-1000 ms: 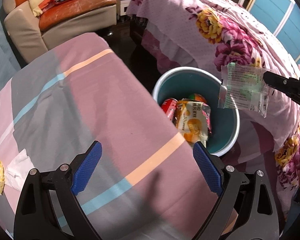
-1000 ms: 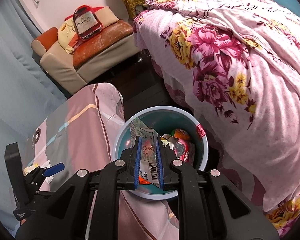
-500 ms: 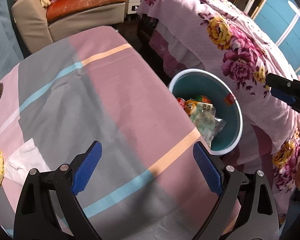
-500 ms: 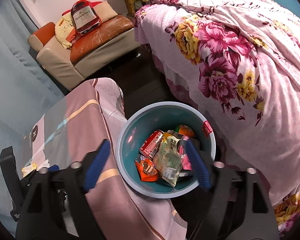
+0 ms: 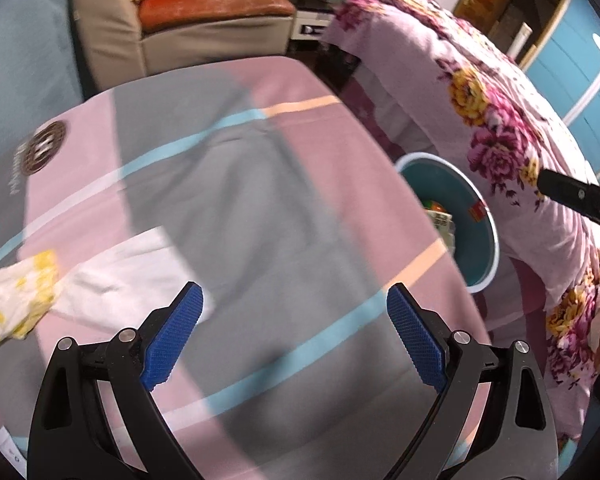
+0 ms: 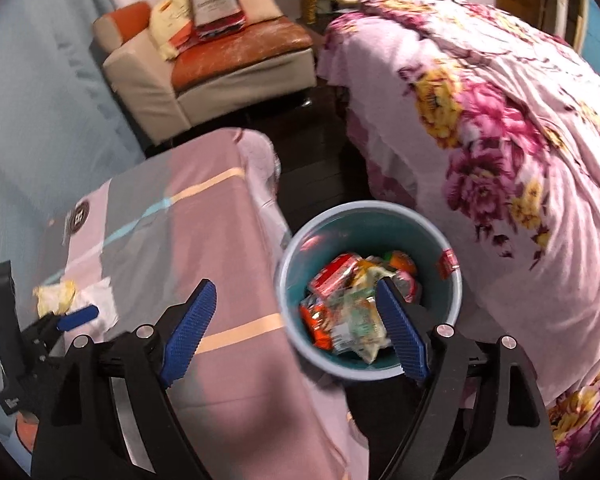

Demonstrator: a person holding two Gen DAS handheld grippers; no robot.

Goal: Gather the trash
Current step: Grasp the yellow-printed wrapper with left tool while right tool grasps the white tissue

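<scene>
On the left wrist view, your left gripper (image 5: 294, 332) hovers empty, fingers spread, over the worktop (image 5: 260, 208); the tissue (image 5: 112, 276) needs grasping next. From the right view, your right gripper (image 6: 296, 332) is spread, empty, above the bin (image 6: 286, 280).

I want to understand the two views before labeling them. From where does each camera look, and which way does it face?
Left wrist: sits behind the open left tool, facing down the striped table cloth toward white tissue; the right tool's tip shows.
Right wrist: sits behind the open right tool, looking down at the trash bin; the left tool shows.
Shared: cloth, bin, tissue, floral bedspread.
</scene>
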